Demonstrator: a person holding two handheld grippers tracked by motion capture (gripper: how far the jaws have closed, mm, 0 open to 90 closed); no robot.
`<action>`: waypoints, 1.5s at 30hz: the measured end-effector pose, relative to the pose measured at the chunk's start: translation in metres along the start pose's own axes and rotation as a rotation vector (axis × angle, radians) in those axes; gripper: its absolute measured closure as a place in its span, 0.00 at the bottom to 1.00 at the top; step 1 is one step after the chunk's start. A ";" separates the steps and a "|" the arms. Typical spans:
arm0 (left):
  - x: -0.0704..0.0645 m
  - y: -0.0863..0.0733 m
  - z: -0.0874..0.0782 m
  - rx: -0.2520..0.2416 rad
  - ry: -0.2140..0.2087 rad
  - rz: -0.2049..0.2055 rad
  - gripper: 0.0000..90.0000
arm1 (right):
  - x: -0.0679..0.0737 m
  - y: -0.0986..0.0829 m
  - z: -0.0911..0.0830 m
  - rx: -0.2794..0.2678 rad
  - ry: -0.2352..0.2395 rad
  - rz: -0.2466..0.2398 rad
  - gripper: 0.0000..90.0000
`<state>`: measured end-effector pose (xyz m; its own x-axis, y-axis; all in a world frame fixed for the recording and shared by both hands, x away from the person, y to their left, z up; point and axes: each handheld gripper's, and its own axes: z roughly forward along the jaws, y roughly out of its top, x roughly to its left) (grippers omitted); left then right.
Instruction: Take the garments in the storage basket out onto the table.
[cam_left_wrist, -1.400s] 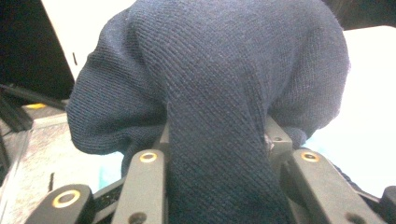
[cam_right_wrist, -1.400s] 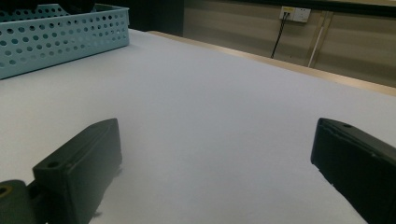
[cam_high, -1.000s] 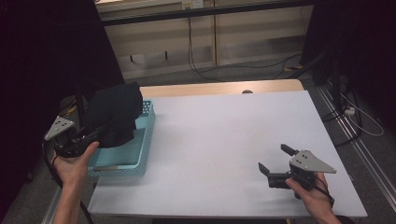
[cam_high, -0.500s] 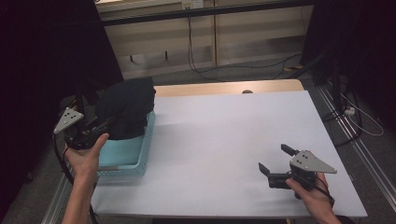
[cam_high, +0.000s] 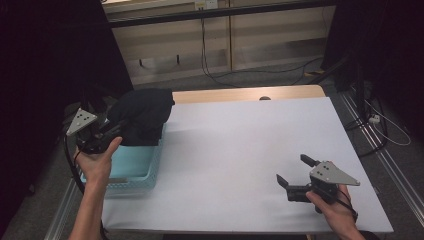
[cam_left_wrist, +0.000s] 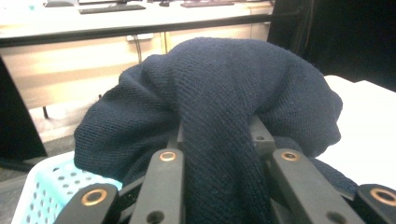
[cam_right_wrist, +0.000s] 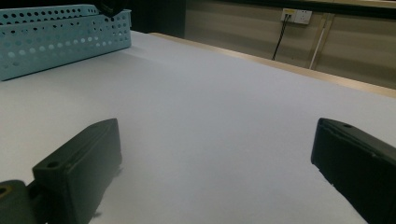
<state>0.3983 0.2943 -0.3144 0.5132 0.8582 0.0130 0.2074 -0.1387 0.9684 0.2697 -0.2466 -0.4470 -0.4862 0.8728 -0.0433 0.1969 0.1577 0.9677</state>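
We see a white table (cam_high: 240, 150) with a wooden edge at its far side, a light wooden cabinet (cam_high: 220, 40) behind it, black cables (cam_high: 210, 60) hanging down to the floor, a wall socket (cam_right_wrist: 293, 16), dark curtains (cam_high: 390, 50) at both sides.

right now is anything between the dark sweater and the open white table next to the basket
Nothing visible blocks it. The left tool is shut on the dark sweater, which hangs above the blue basket. Only the basket's low right wall lies between the sweater and the white table. The right tool rests open, far off near the front right edge.
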 end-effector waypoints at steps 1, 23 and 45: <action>-0.002 0.002 0.001 -0.008 -0.006 -0.001 0.82 | 0.000 0.000 0.000 0.000 -0.001 0.002 0.02; -0.069 0.028 0.044 -0.010 -0.213 0.069 0.82 | 0.000 0.000 -0.002 -0.004 0.006 0.002 0.02; -0.143 0.020 0.099 0.065 -0.384 0.078 0.82 | 0.000 0.000 -0.003 -0.008 0.013 0.000 0.02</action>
<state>0.4111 0.1196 -0.3214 0.8010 0.5983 -0.0202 0.2018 -0.2381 0.9501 0.2667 -0.2479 -0.4462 -0.4977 0.8664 -0.0401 0.1904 0.1542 0.9695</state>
